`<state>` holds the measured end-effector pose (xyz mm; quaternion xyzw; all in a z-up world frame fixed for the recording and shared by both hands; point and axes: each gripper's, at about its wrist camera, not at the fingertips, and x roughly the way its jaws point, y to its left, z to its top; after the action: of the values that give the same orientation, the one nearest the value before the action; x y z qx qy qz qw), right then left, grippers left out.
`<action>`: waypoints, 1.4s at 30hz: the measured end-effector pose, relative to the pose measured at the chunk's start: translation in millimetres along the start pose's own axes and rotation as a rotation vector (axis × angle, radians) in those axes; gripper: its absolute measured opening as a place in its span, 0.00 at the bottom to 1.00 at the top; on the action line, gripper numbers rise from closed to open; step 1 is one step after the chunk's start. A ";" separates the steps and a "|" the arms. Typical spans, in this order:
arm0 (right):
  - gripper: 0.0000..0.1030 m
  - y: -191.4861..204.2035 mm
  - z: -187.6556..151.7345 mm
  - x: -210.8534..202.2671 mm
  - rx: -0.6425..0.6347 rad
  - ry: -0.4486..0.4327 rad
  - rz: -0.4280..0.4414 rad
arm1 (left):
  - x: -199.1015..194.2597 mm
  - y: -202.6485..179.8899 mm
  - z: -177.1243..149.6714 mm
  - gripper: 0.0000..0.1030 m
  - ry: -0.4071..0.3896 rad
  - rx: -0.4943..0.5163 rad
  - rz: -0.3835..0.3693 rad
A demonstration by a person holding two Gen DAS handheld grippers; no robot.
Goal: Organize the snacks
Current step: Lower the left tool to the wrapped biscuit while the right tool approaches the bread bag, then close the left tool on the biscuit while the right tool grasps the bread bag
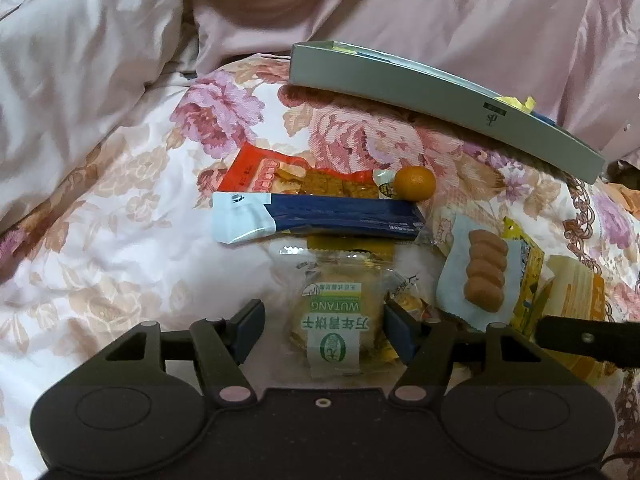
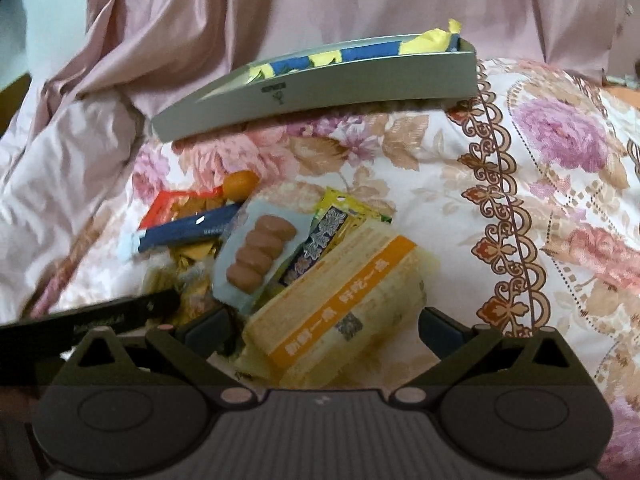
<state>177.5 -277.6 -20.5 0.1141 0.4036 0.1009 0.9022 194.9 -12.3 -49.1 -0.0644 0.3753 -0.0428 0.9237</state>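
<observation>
A pile of snacks lies on a floral bedspread. My left gripper (image 1: 324, 326) is open, its fingers either side of a clear-wrapped biscuit pack with a green label (image 1: 338, 316). Beyond it lie a blue and white bar (image 1: 316, 216), a red packet (image 1: 276, 174) and a small orange fruit (image 1: 415, 183). My right gripper (image 2: 324, 330) is open around a wafer pack with an orange band (image 2: 340, 292). A pale packet showing brown sausages (image 2: 256, 258) and a yellow packet (image 2: 332, 228) lie beside it. A grey box (image 2: 320, 88) holding blue and yellow items sits behind.
A pink quilt (image 1: 100, 60) is heaped at the back and left. The bedspread (image 2: 540, 200) stretches to the right of the pile. The right gripper's finger (image 1: 588, 338) shows in the left wrist view; the left gripper's finger (image 2: 100, 316) shows in the right wrist view.
</observation>
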 end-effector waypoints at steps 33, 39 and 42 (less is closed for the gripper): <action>0.73 23.0 -11.3 24.6 -0.048 -0.040 0.151 | -5.2 16.5 -17.7 0.56 -0.080 -0.060 -0.146; 0.76 27.2 -12.7 30.4 -0.072 -0.010 0.155 | -5.3 13.2 -19.1 0.54 -0.082 -0.039 -0.132; 0.76 25.4 -15.0 37.3 -0.050 0.043 0.174 | -5.7 11.3 -19.3 0.51 -0.085 -0.038 -0.119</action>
<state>188.3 -241.2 -49.2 0.1240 0.4087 0.1915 0.8837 177.7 -2.1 -60.6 -0.1057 0.3320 -0.0876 0.9333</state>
